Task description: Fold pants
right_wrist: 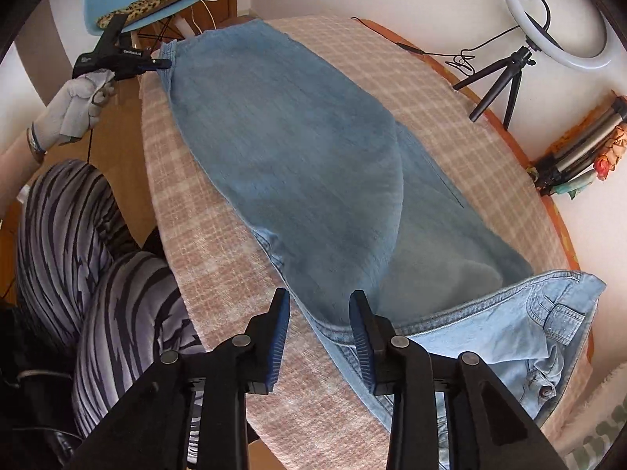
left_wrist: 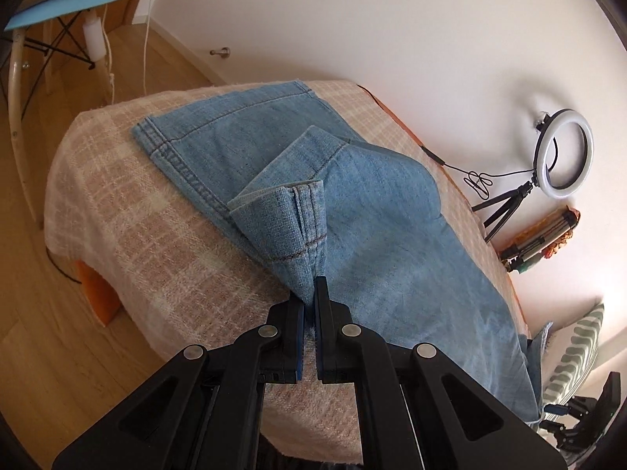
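Left gripper [left_wrist: 310,293]: fingers clamped on a hem corner, nearest the lens.
Pants [right_wrist: 298,164]: denim, doubled over on the checked surface [right_wrist: 411,78], long axis left-far to right-near.
Right gripper [right_wrist: 319,313]: fingers parted, holding nothing, straddling the waistband-end fold edge; nearer the waistband [right_wrist: 509,293].

My right view smears the jeans [right_wrist: 298,164] into soft blue — no seams readable mid-leg. The ring light [right_wrist: 556,11] is cut by the top edge — my knees [right_wrist: 98,274] by the left.
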Tool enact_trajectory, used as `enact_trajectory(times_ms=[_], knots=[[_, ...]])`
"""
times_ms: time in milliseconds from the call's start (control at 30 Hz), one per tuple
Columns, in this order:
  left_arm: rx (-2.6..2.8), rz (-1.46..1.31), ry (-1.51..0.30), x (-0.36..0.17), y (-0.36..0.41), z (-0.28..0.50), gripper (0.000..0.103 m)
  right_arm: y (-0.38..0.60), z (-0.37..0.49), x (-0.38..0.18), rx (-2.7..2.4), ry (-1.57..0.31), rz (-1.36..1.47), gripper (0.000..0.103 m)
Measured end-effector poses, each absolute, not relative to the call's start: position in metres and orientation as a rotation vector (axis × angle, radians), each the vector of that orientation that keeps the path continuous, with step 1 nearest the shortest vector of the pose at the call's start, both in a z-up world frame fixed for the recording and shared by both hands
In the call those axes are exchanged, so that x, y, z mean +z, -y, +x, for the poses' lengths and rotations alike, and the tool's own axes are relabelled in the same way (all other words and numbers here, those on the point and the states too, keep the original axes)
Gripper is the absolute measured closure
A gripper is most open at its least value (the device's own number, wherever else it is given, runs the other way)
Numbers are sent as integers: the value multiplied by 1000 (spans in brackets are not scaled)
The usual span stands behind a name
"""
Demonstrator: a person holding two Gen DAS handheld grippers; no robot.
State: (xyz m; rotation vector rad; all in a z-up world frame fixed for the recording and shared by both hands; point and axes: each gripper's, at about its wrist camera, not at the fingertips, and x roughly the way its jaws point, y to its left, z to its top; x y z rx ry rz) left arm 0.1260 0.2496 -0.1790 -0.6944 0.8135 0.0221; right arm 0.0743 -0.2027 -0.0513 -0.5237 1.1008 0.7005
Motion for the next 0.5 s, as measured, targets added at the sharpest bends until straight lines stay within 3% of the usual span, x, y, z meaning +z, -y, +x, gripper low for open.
enact_trajectory(times_ms=[67,200,267,333,500], knots=[[16,-688,-806,-178,-250,126,99,182,87,-37,724,-1054,-510,67],[5,-721,-791,-181,-258,121,88,124,120,-23,780,-979,-509,63],[7,-737,-788,-182,-261,119,62,94,141,-21,825,-956,-500,59],[18,-742,-789,-183,-262,117,49,62,166,-23,870,-933,-476,55],[40,-773,-784,-187,-267,116,49,-21,215,-34,959,-927,-407,54]])
